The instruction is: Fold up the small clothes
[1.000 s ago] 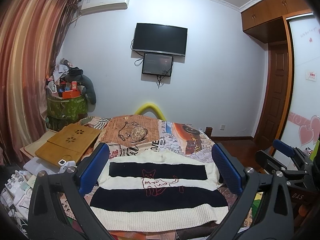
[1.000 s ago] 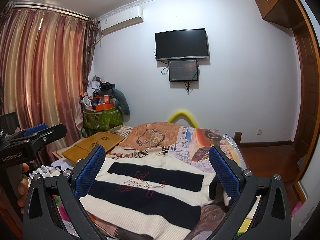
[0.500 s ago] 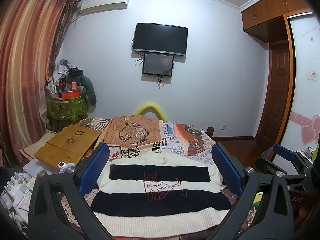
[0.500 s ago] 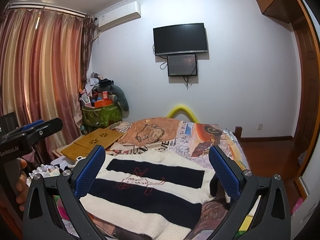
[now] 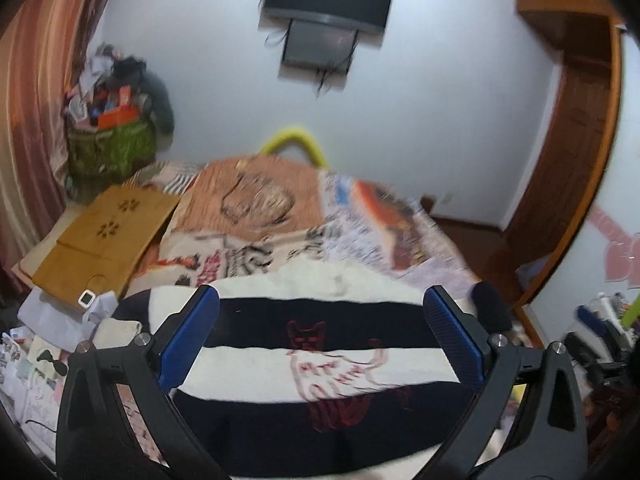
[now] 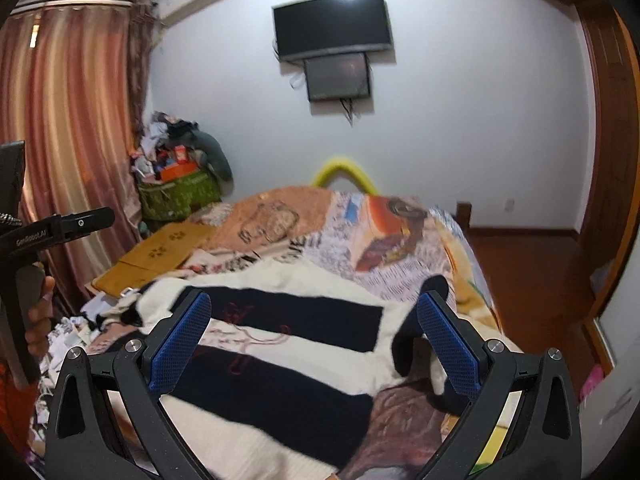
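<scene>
- A small knitted sweater, cream with broad dark navy stripes and a red outline drawing of a cat on the chest, lies spread flat on a bed covered by a busy patterned blanket.
- In the left wrist view, the left gripper hangs above the middle of the sweater. Its jaws stand wide apart, blue pads facing each other, and nothing is between them.
- In the right wrist view, the right gripper hangs over the sweater's right side, near a dark-cuffed sleeve that lies bent beside the body. Its jaws are also wide apart and hold nothing.
- A hand on the handle of the left gripper shows at the left edge of the right wrist view.
- Both views are blurred, so fine detail of the sweater's hem and collar is hard to make out.
- A wooden lap tray rests at the left edge of the bed, well apart from the sweater.
- Judged from this layout, the fold has not begun: the sweater looks fully laid out, and the step in hand is the approach for a first grasp.
- The next move likely calls for each gripper to come down on an edge or sleeve, pinch a single layer of knit, and carry it across the body without dragging the rest.
</scene>
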The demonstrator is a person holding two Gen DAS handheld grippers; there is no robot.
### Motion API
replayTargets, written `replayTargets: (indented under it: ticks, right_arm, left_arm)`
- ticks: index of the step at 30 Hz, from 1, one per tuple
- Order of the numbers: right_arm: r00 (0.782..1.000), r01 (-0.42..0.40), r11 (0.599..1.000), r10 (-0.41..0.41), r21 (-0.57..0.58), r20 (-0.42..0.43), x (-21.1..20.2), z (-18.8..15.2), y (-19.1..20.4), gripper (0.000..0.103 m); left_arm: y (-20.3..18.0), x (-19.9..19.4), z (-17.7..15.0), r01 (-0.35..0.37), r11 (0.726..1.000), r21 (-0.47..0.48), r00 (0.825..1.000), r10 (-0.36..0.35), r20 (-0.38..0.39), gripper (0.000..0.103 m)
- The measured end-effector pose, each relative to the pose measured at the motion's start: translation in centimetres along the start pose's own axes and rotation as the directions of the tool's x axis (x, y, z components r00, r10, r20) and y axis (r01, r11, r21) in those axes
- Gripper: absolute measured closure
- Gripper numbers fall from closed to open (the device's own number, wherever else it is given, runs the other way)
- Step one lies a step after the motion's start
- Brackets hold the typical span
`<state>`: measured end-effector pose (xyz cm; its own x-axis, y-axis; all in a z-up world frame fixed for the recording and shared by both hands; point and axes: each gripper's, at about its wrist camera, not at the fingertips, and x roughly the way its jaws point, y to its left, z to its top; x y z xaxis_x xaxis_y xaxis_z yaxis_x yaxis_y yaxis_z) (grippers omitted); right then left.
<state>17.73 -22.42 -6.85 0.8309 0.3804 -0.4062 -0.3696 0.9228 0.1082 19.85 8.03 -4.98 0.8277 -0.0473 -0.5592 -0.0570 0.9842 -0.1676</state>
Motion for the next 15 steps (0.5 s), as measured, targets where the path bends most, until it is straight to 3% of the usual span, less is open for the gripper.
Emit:
replayTargets:
  ticks: [6, 9, 13, 15]
  right_arm:
    - [0.998, 0.021, 0.999, -0.023, -0.039, -0.052, 4.6, 2.2, -1.8, 0.0]
    - [0.998, 0.008, 0.998, -0.011, -0.057, -0.058, 6.6, 3.2, -2.1, 0.0]
    - [0.993, -0.011, 0.994, -0.002, -0.106, -0.118, 10.8, 4.7, -1.9, 0.001]
    - [0.987, -0.03, 0.992, 0.01, -0.125, -0.161, 13.1, 5.1, -1.9, 0.006]
  left_arm:
    - [2.0, 9.4, 1.6, -0.099, 0.993, 0.059, 0.982, 0.107, -0.155, 0.0]
    - [3.3, 14.2, 2.1, -0.126, 0.988, 0.088, 0.963, 0.143, -0.229, 0.0]
    - [5.1, 20.4, 2.2, -0.15, 0.983, 0.109, 0.922, 0.179, -0.344, 0.0]
    - [5.7, 22.6, 2.1, -0.144, 0.981, 0.13, 0.917, 0.182, -0.355, 0.0]
